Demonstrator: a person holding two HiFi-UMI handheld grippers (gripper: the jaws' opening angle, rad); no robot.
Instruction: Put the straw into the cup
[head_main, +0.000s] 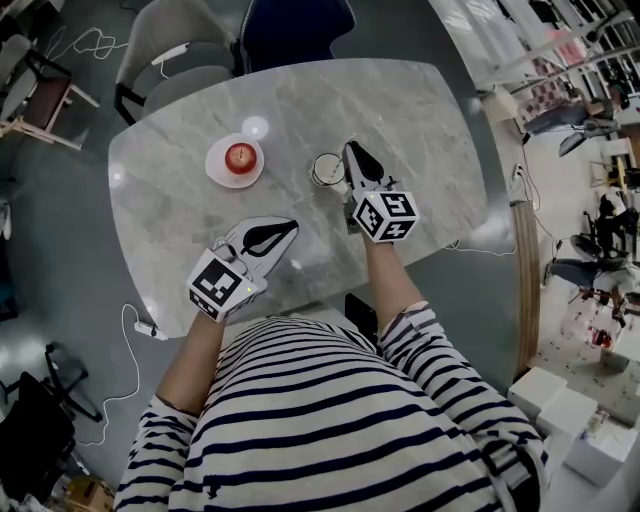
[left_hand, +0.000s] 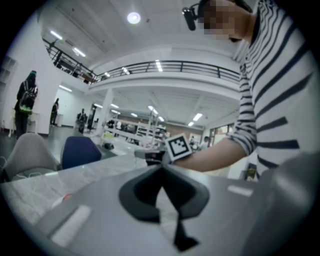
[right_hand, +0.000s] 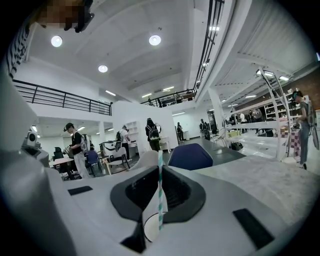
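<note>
One broad grey marble table (head_main: 420, 110) with rounded corners carries everything, and over its near part the left gripper (head_main: 290, 226) hovers with its jaws closed tip to tip on nothing, while the right gripper (head_main: 352, 148) reaches farther in, just beside a pale round cup (head_main: 322, 170). Left of the cup, apart from it, a white round plate (head_main: 215, 165) holds a red apple (head_main: 240, 156). Smallest, a green-and-white striped paper straw (right_hand: 160, 190) stands upright, pinched between the right gripper's closed jaws, its lower end over the cup's mouth.
</note>
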